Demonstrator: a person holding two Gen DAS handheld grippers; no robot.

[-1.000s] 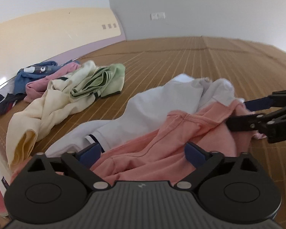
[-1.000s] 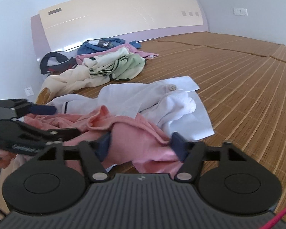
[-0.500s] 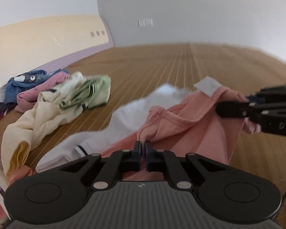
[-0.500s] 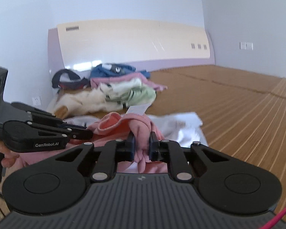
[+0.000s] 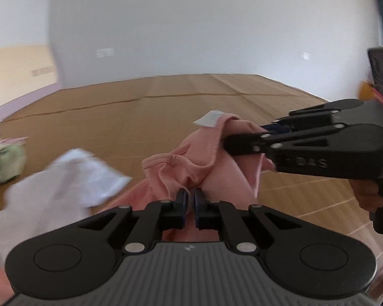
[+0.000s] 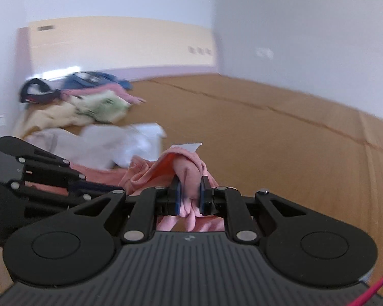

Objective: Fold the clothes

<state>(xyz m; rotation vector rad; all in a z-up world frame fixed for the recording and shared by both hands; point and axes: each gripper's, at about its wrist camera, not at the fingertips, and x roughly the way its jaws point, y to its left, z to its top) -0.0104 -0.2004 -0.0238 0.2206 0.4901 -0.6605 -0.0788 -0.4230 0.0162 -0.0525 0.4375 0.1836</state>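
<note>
My left gripper [image 5: 189, 201] is pinched tight on a thin bit of the pink shirt [image 5: 191, 163], & my right gripper [image 6: 190, 193] is squeezed on a fat bunch of it, so the shirt hangs btwn them, up off the brown mat [image 5: 115, 117]. The thin bit could slip out if I pull too hard. The low end still lies by the white shirt [image 6: 130, 142] & may drag it along.

A bamboo mat [image 6: 268, 137] carries a white garment [image 6: 120, 142] and heaped clothes [image 6: 89, 104].
</note>
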